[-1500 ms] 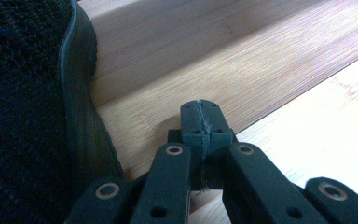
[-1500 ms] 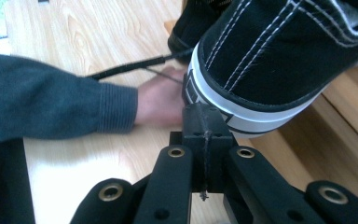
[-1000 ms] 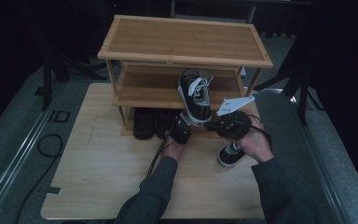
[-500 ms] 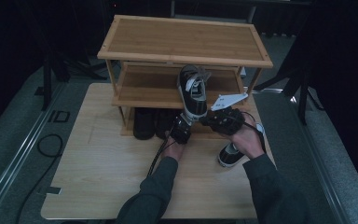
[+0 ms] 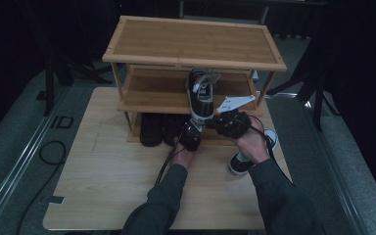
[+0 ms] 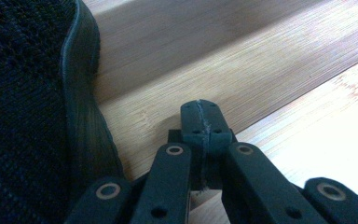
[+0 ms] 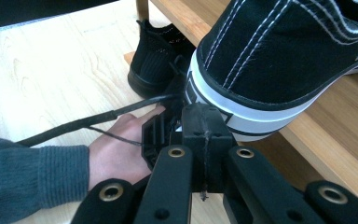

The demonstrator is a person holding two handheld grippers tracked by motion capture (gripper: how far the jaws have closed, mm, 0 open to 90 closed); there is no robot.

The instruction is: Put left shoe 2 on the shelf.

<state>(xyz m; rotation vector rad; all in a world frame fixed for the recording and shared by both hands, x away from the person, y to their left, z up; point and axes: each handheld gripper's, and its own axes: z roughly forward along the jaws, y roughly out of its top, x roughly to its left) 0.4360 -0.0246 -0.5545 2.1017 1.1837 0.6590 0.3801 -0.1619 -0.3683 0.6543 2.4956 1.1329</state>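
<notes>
Dark room, pale wooden table (image 5: 103, 186), bamboo shoe rack (image 5: 196, 46) at its far side. Black canvas sneaker (image 5: 201, 95) on the middle shelf, long axis front to back, heel over the shelf's front edge toward the person, toe pointing into the rack. White rubber sole, white stitching, white laces. Right gripper (image 7: 204, 122) clenched on nothing, jaw tips just at the sneaker's heel. Left gripper (image 6: 202, 122) likewise closed and empty, low beside a black mesh shoe (image 6: 23, 116) under the rack. Second matching sneaker (image 5: 249, 156) on the table, partly behind the right hand (image 5: 249, 142).
</notes>
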